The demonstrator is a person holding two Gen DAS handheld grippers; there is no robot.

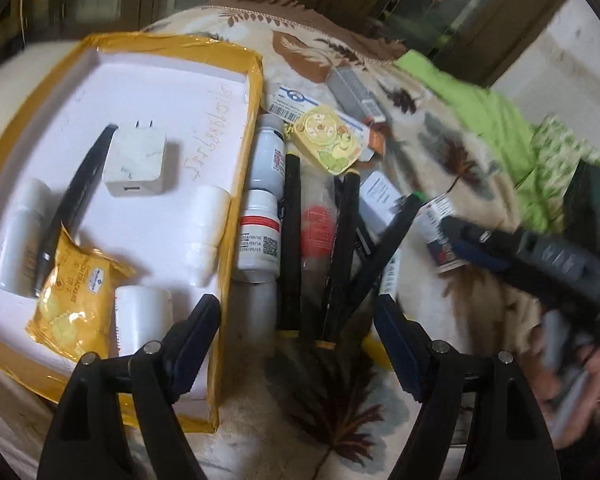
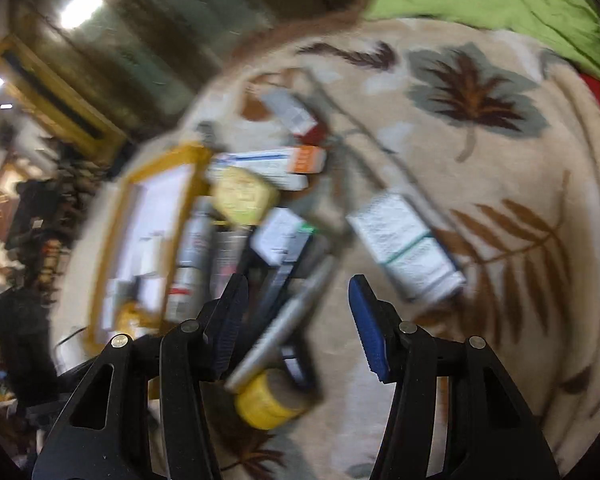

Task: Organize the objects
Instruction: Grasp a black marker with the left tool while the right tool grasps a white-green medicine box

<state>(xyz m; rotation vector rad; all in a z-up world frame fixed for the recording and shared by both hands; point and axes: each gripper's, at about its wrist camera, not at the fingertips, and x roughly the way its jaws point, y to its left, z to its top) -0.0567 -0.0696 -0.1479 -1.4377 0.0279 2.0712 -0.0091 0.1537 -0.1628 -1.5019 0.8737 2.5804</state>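
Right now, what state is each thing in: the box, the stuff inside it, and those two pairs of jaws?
Yellow-edged box: open, no lid on.
White charger: lying flat in the box, prongs out.
Yellow snack packet: sealed, in the box.
White bottle with red band: capped, lying outside the box.
Left gripper: jaws open, empty.
Right gripper: jaws apart, gripping nothing.
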